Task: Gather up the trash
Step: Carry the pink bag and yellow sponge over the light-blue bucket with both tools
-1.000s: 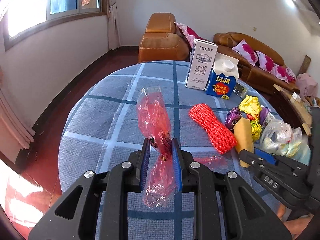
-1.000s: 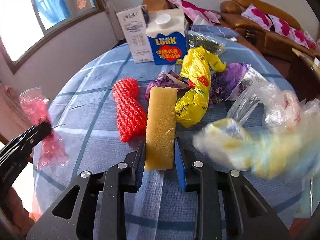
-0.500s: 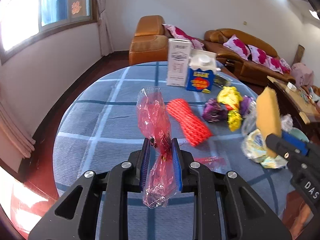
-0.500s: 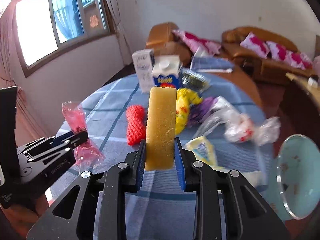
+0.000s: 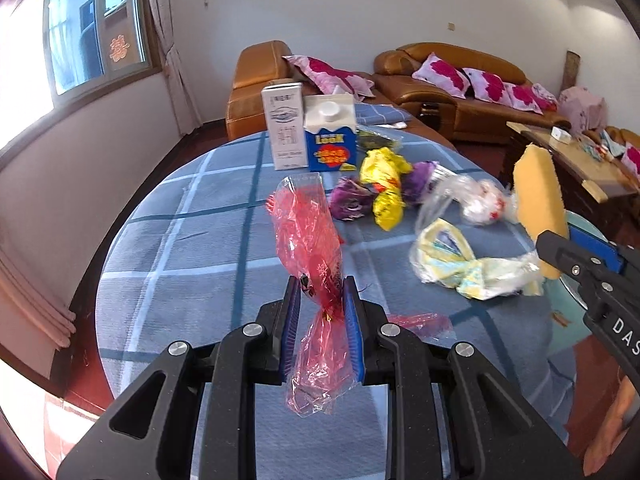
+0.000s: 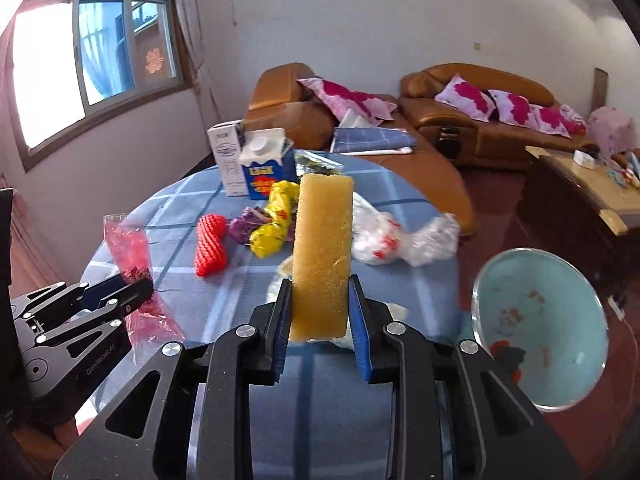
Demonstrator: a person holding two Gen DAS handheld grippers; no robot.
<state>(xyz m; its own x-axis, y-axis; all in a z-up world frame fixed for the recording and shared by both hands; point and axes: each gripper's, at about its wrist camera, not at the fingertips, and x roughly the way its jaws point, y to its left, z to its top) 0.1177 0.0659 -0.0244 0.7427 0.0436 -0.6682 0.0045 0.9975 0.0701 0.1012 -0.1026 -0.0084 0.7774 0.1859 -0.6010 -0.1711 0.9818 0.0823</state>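
Observation:
My left gripper point(image 5: 322, 300) is shut on a crinkled red plastic wrapper point(image 5: 308, 232), held above the round table with the blue checked cloth point(image 5: 180, 248). My right gripper point(image 6: 319, 308) is shut on a long yellow sponge point(image 6: 322, 252), which stands upright between its blue pads. In the left wrist view the sponge point(image 5: 538, 200) and the right gripper point(image 5: 576, 256) show at the right edge. In the right wrist view the left gripper point(image 6: 136, 284) with the red wrapper point(image 6: 128, 248) shows at lower left. A pale blue bin point(image 6: 552, 320) stands open beside the table at right.
On the table lie a red net roll point(image 6: 210, 244), yellow point(image 5: 386, 178) and purple wrappers point(image 5: 352, 200), clear plastic bags point(image 5: 476, 200), a pale crumpled bag point(image 5: 460, 268), and two cartons point(image 5: 312, 136) at the far side. Brown sofas point(image 5: 452, 80) and a wooden side table point(image 5: 560, 156) stand behind.
Both grippers have lifted off the table and swung right, each keeping its load. The sponge rose from lying on the cloth to upright in the air, and the blue bin has come into view.

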